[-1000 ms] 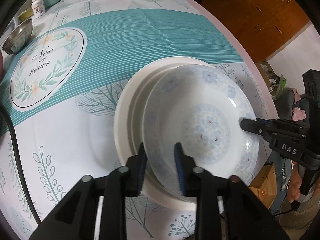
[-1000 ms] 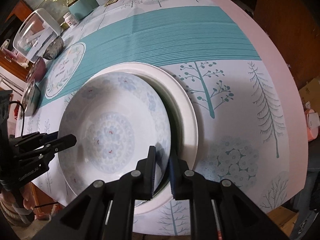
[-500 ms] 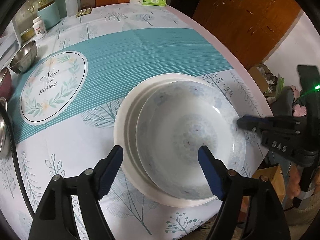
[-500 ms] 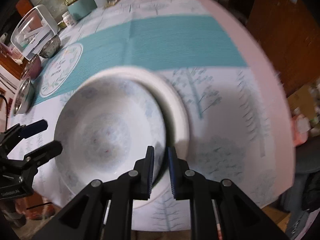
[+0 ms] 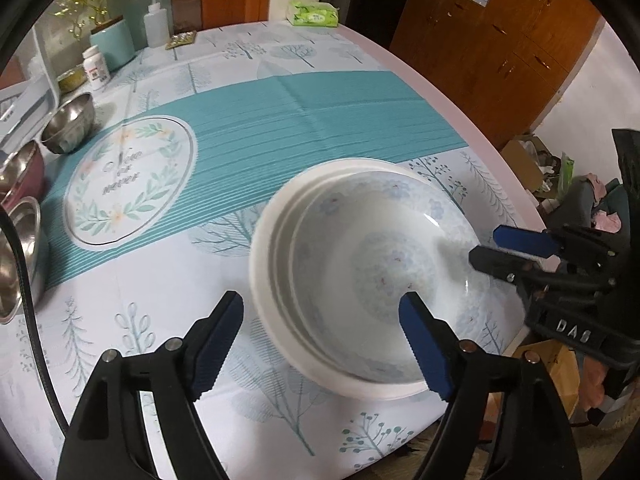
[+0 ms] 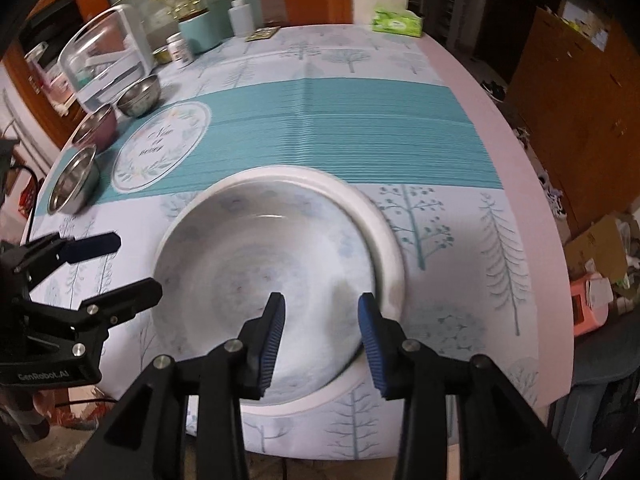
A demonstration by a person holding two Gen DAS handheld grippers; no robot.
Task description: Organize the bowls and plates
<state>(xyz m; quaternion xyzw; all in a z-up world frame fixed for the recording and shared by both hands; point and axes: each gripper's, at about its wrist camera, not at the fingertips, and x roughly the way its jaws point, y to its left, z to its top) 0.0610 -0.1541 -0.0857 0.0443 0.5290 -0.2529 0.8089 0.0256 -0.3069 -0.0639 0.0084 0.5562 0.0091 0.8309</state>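
Left wrist view: the left gripper (image 5: 322, 308) is released, its blue pads spread wide over the near rim of the stack and holding nothing. The floral plate (image 5: 384, 276) sits nested in the plain white plate (image 5: 264, 276) at the lower centre-right of the frame, pushed toward the right so the white rim shows mostly on the left. The right gripper (image 5: 490, 246) comes in from the right edge with its tips over the floral plate's far rim, jaws parted. The stack lies close to the table edge (image 5: 516, 196) at the right; a careless nudge from either tool could, I judge, slide it toward that edge. Three steel bowls (image 5: 68, 122) stand at the left edge, well apart from the plates.

Right wrist view: the right gripper (image 6: 322, 320) is likewise let go, pads apart above the floral plate (image 6: 256, 264) at the frame's centre, gripping nothing. The white plate (image 6: 390, 248) shows as a crescent on the right. The left gripper (image 6: 132, 268) reaches in from the left, open. The off-centre nesting could let the upper plate rock or shift if more dishes are stacked on it; the frame is motion-blurred, so whether the plates sit flat I cannot tell.
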